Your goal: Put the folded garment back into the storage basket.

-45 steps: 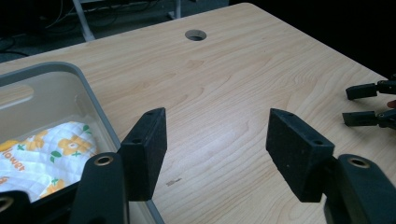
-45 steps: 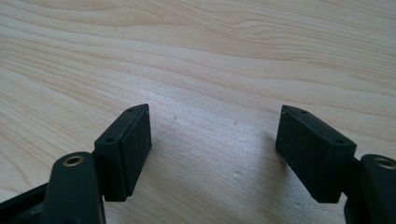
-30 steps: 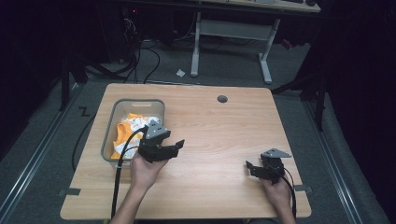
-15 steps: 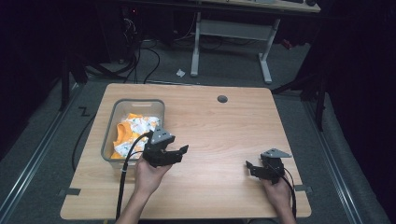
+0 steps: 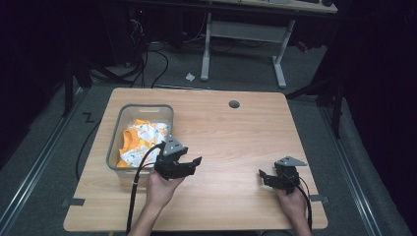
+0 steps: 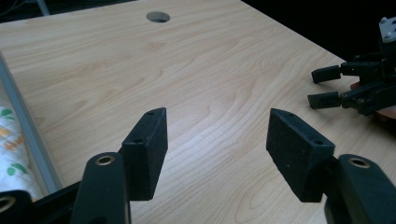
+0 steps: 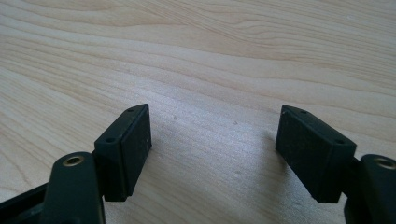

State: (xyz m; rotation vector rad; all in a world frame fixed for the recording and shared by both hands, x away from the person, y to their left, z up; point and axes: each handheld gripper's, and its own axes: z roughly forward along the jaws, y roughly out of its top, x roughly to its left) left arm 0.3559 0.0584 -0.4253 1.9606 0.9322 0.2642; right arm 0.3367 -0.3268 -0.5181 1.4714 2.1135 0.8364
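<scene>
A grey plastic bin (image 5: pixel 114 147) stands at the table's left and holds crumpled orange and white printed cloth (image 5: pixel 139 141). My left gripper (image 5: pixel 193 164) hovers just right of the bin's near corner, open with nothing between its jaws, pointing toward the right. The left gripper view has its jaws (image 6: pixel 215 154) spread over bare wood, with the bin's rim (image 6: pixel 23 126) and a bit of cloth (image 6: pixel 11 154) at the left edge. My right gripper (image 5: pixel 263 177) rests low near the table's front right, open and empty. Its jaws (image 7: pixel 212 149) stand wide above the wood.
The light wooden table (image 5: pixel 236 142) has a round cable hole (image 5: pixel 234 104) near its far edge. A black cable (image 5: pixel 135 191) trails from the left gripper over the front edge. Behind the table stand a white desk frame (image 5: pixel 243 34) and floor cables.
My left gripper has drifted from beside the bin toward the front and slightly right, coming lower over the table. The right gripper has stayed put.
</scene>
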